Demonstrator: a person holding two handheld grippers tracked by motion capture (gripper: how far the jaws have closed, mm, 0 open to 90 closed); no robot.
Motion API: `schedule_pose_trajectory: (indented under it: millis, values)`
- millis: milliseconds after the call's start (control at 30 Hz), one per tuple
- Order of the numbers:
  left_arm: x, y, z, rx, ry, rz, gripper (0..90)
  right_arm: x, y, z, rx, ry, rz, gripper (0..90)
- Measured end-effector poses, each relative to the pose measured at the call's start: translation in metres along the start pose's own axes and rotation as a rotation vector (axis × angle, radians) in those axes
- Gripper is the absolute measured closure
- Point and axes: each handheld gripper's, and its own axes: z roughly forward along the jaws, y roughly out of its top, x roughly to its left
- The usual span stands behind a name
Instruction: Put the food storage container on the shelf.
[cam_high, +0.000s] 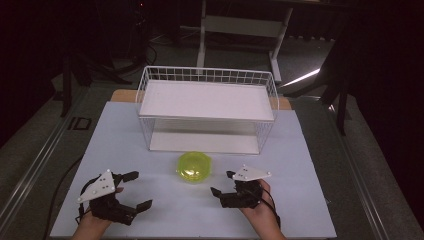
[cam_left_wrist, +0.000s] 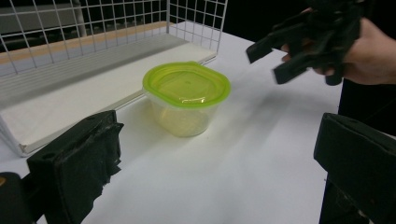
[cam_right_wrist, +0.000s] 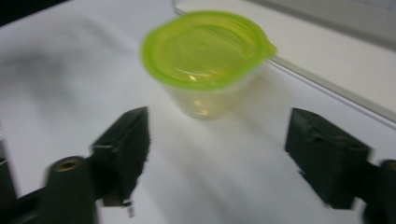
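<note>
On the white table (cam_high: 125, 150), a white wire basket (cam_high: 207, 107) stands at the far side. Near the front edge, the left gripper (cam_high: 134, 190) and right gripper (cam_high: 222, 183) rest with jaws spread, empty. Between them, just before the basket, sits a yellow-green lidded container (cam_high: 194, 166).

Between your left tool (cam_high: 134, 190) and right tool (cam_high: 223, 183) the counter (cam_high: 300, 200) lay bare, so either could slide inward unhindered. Ahead, the lidded green container (cam_high: 194, 166) stood in the middle, just in front of the white wire rack (cam_high: 207, 107), whose mesh walls and upper shelf blocked the way further forward. Open counter ran past the rack on both sides.
</note>
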Motion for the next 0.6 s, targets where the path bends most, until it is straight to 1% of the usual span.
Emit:
schedule_pose_trajectory:
  millis: [33, 67, 100, 133, 200, 233, 300, 400, 433, 467, 500, 533, 567, 600]
  values:
    - [0.0, 0.0, 0.0, 0.0, 0.0, 0.0, 1.4, 0.0, 0.0, 0.0, 0.0, 0.0, 0.0, 17.6]
    - [0.001, 0.004, 0.002, -0.003, -0.029, -0.032, 1.4, 0.002, 0.001, -0.002, -0.007, 0.006, -0.003, 14.1]
    - [0.001, 0.005, 0.004, -0.007, -0.052, -0.044, 1.4, 0.004, 0.003, -0.007, -0.027, 0.012, 0.006, 13.5]
    - [0.002, 0.008, 0.005, -0.007, -0.067, -0.045, 1.4, 0.005, 0.005, -0.008, -0.029, 0.02, 0.005, 12.9]
    - [0.002, 0.013, 0.009, 0.001, -0.058, -0.029, 1.4, 0.006, 0.008, -0.011, -0.053, 0.011, 0.009, 14.6]
    - [0.001, 0.017, 0.012, 0.004, -0.063, -0.025, 1.4, 0.005, 0.009, -0.012, -0.061, 0.018, 0.013, 14.6]
    - [0.0, 0.024, 0.015, 0.011, -0.055, -0.012, 1.4, 0.004, 0.011, -0.014, -0.082, 0.022, 0.008, 17.3]
    - [0.0, 0.033, 0.02, 0.012, -0.05, -0.007, 1.4, 0.004, 0.017, -0.015, -0.098, 0.025, -0.031, 19.1]
    - [0.0, 0.033, 0.02, 0.012, -0.05, -0.007, 1.4, 0.004, 0.017, -0.015, -0.098, 0.025, -0.031, 19.1]
    - [0.001, 0.04, 0.023, 0.006, -0.035, -0.005, 1.4, 0.003, 0.018, -0.014, -0.103, 0.036, -0.036, 19.2]
    - [0.003, 0.043, 0.026, 0.004, -0.03, -0.009, 1.3, 0.002, 0.024, -0.012, -0.093, 0.029, -0.048, 21.4]
    - [0.005, 0.045, 0.028, 0.005, -0.032, -0.015, 1.3, 0.001, 0.026, -0.01, -0.097, 0.037, -0.045, 21.5]
    - [0.006, 0.047, 0.03, 0.002, -0.024, -0.022, 1.3, 0.0, 0.028, -0.009, -0.107, 0.033, -0.038, 21.5]
    - [0.008, 0.049, 0.032, 0.003, -0.028, -0.025, 1.3, -0.001, 0.029, -0.007, -0.117, 0.031, -0.034, 21.5]
